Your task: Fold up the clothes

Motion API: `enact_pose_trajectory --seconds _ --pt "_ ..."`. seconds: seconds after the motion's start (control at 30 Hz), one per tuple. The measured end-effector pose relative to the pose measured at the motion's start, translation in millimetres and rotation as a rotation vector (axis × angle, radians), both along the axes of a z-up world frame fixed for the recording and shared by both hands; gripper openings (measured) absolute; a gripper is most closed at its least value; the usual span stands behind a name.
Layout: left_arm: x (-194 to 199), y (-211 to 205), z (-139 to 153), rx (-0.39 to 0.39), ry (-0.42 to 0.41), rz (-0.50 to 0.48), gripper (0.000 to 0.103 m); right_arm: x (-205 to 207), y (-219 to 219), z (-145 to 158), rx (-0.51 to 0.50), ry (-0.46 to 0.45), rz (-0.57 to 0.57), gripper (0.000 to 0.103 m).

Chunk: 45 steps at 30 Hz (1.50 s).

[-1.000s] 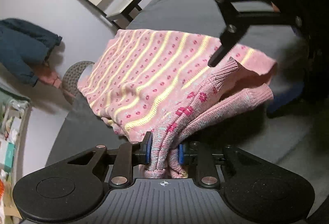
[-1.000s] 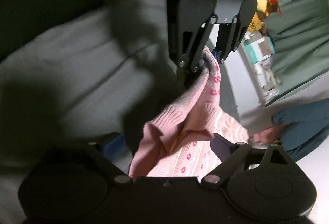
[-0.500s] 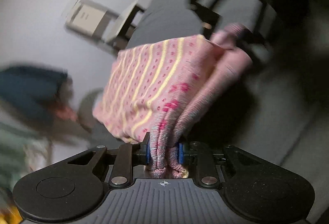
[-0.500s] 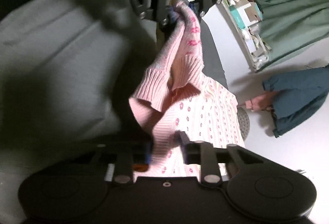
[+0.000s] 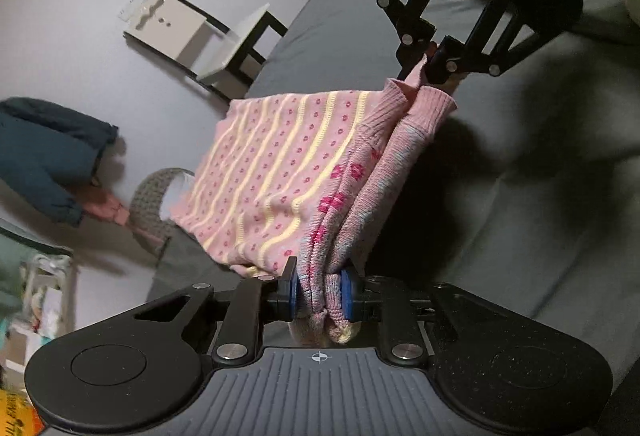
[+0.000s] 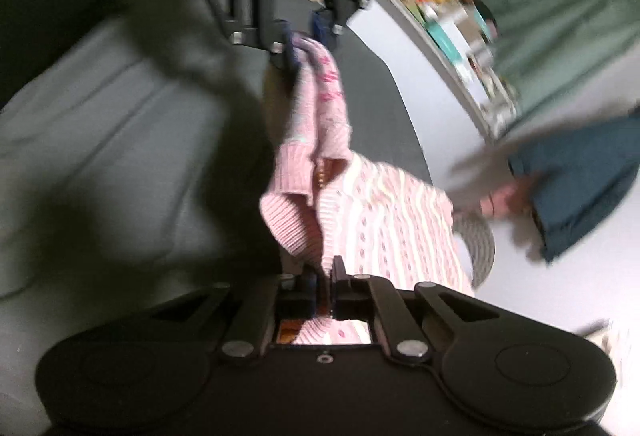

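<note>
A pink knitted sweater (image 5: 280, 172) with yellow stripes and red dots hangs over the grey bed (image 5: 540, 172), held up between both grippers. My left gripper (image 5: 320, 290) is shut on a bunched fold of it, sleeves included. In the left wrist view my right gripper (image 5: 426, 70) pinches the ribbed cuff end at the far side. In the right wrist view the sweater (image 6: 384, 220) runs from my right gripper (image 6: 325, 292), shut on its ribbed edge, up to the left gripper (image 6: 306, 44), which grips the far end.
A white and black chair (image 5: 224, 40) stands by the wall beyond the bed. A dark blue garment (image 5: 44, 156) and a grey woven basket (image 5: 154, 196) lie on the floor. Shelves with boxes (image 6: 448, 16) and a green curtain (image 6: 560, 16) are to the right.
My right gripper went from open beside the sleeve cuffs to shut on the ribbed edge. The sweater has been lifted and now stretches between both grippers.
</note>
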State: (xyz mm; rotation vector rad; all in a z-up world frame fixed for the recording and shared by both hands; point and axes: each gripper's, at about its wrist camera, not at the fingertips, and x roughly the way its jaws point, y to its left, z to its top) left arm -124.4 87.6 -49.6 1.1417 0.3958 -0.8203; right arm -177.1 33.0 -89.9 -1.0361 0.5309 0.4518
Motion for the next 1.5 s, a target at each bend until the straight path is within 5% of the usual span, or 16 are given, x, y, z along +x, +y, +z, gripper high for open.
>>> enact_pose_trajectory --seconds 0.17,0.27,0.33,0.4,0.57,0.67,0.7,0.73,0.9,1.03,1.27,1.5 --pt "0.9 -9.3 -12.1 0.056 0.008 -0.016 0.022 1.7 1.3 -6.8 -0.011 0.046 0.018 0.006" --pt "-5.6 -12.8 -20.6 0.104 -0.028 -0.035 0.032 12.2 0.3 1.2 0.038 0.055 -0.019 0.006" --pt "-11.7 -11.9 -24.8 0.123 -0.062 -0.057 0.061 22.3 -2.4 8.0 0.078 0.056 -0.057 0.007" --pt "-18.2 -11.0 -27.6 0.121 -0.082 -0.072 0.075 26.8 -5.3 12.2 0.111 0.063 -0.087 0.007" --pt "-30.7 -17.4 -40.8 0.132 -0.166 -0.105 0.075 31.2 -13.9 19.1 0.186 0.100 -0.145 0.007" --pt "-37.7 -26.4 -52.7 0.164 -0.265 -0.125 0.063 31.8 -17.9 21.6 0.211 0.107 -0.165 0.007" --pt "-38.6 -29.6 -55.6 0.173 -0.280 -0.126 0.035 32.2 -19.6 22.5 0.222 0.112 -0.175 0.007" --pt "-37.5 -32.4 -56.6 0.173 -0.274 -0.113 0.022 33.8 -21.1 23.8 0.232 0.114 -0.187 0.007" --pt "-24.7 -33.9 -38.6 0.067 -0.136 -0.014 0.019 37.1 -23.6 23.7 0.228 0.097 -0.195 0.008" --pt "-2.2 -27.5 -12.2 -0.092 0.048 0.113 0.018 31.5 -19.8 18.4 0.203 0.071 -0.177 0.040" --pt "17.5 -21.7 8.5 -0.198 0.170 0.199 0.017 11.0 -6.4 -2.4 0.139 0.022 -0.069 0.085" --pt "41.4 -13.2 11.6 -0.245 0.246 0.247 0.017 -3.9 20.1 -38.5 -0.034 -0.055 0.014 0.088"
